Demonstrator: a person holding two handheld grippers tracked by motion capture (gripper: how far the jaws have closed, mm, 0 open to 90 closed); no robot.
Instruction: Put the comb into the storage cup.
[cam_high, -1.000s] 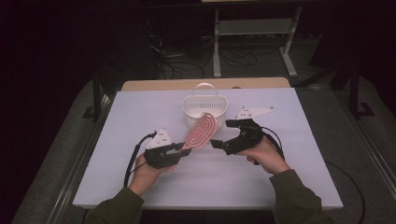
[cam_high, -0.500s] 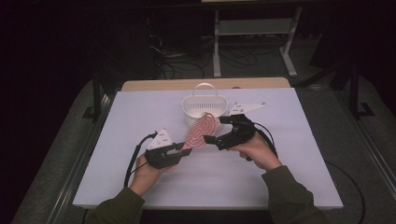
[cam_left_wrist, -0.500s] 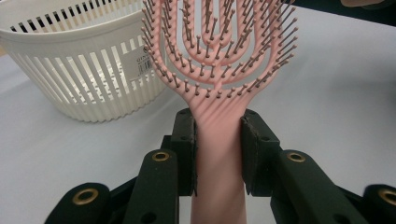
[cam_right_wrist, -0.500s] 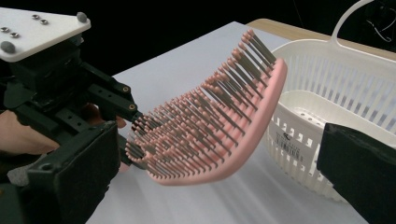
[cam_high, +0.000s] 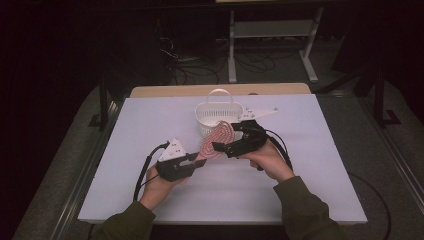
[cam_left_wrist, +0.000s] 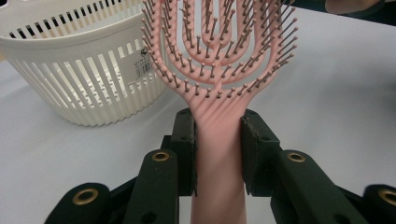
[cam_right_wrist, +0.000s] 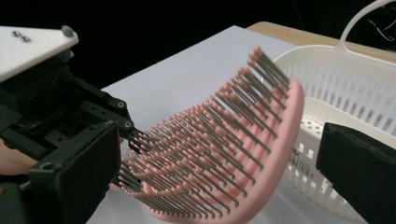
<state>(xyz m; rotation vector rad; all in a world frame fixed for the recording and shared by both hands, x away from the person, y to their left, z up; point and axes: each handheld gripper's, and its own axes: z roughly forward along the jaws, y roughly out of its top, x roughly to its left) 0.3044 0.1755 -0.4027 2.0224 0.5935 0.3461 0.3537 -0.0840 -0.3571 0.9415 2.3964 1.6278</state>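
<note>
A pink vented hairbrush (cam_high: 218, 136) is held up over the white table. My left gripper (cam_left_wrist: 218, 142) is shut on its handle (cam_left_wrist: 219, 154), and the bristled head (cam_left_wrist: 219, 51) rises beyond the jaws. My left gripper (cam_high: 199, 159) sits at centre-left in the high view. My right gripper (cam_high: 223, 138) comes in from the right, open. In the right gripper view its pads (cam_right_wrist: 79, 172) stand on either side of the brush head (cam_right_wrist: 224, 154), with the bristles facing the left pad and a gap on the right.
A white slatted basket (cam_high: 218, 116) with a hoop handle stands just behind the brush, also seen as the basket (cam_left_wrist: 70, 79) and basket (cam_right_wrist: 359, 88) in the gripper views. The table's wooden far edge (cam_high: 220, 90) lies beyond it. A metal stand (cam_high: 270, 30) is on the floor behind.
My right gripper has moved left towards the brush, and its open jaws now straddle the brush head. The left gripper and the brush have stayed put.
</note>
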